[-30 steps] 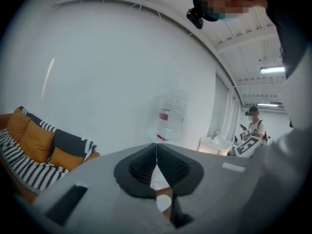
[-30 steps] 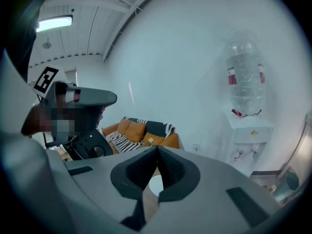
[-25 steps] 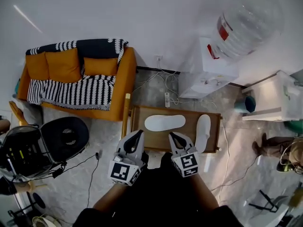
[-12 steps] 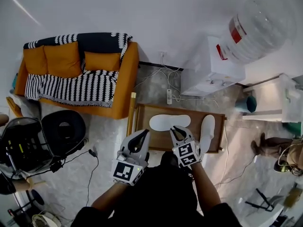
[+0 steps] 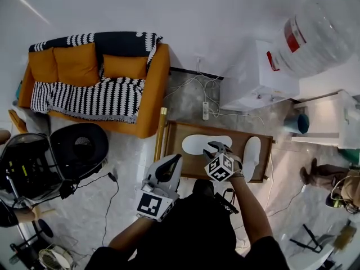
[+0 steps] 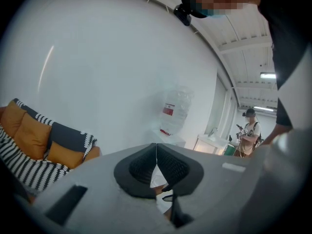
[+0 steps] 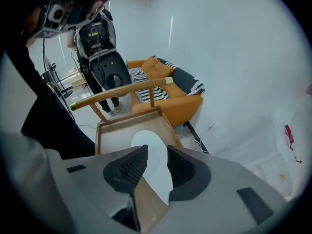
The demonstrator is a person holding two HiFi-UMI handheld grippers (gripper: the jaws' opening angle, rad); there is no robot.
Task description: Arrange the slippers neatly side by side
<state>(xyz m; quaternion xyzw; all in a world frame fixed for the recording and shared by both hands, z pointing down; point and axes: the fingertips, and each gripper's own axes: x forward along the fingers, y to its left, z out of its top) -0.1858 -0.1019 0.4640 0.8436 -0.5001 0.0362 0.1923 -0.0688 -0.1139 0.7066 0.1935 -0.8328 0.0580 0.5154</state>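
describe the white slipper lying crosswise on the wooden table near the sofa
The slipper is plain white, flat and thin, soft-looking, with rounded ends. It lies crosswise on the left half of the low wooden table, apart from the other slipper, which lies lengthwise at the right. The right claw hangs over its right end, jaws just opened and apart, with the slipper beneath the gap, not gripped.

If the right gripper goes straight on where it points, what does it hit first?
Likely the crosswise white slipper on the wooden tray, though depth is unclear. The right gripper has just been opening its jaws, with nothing gripped.
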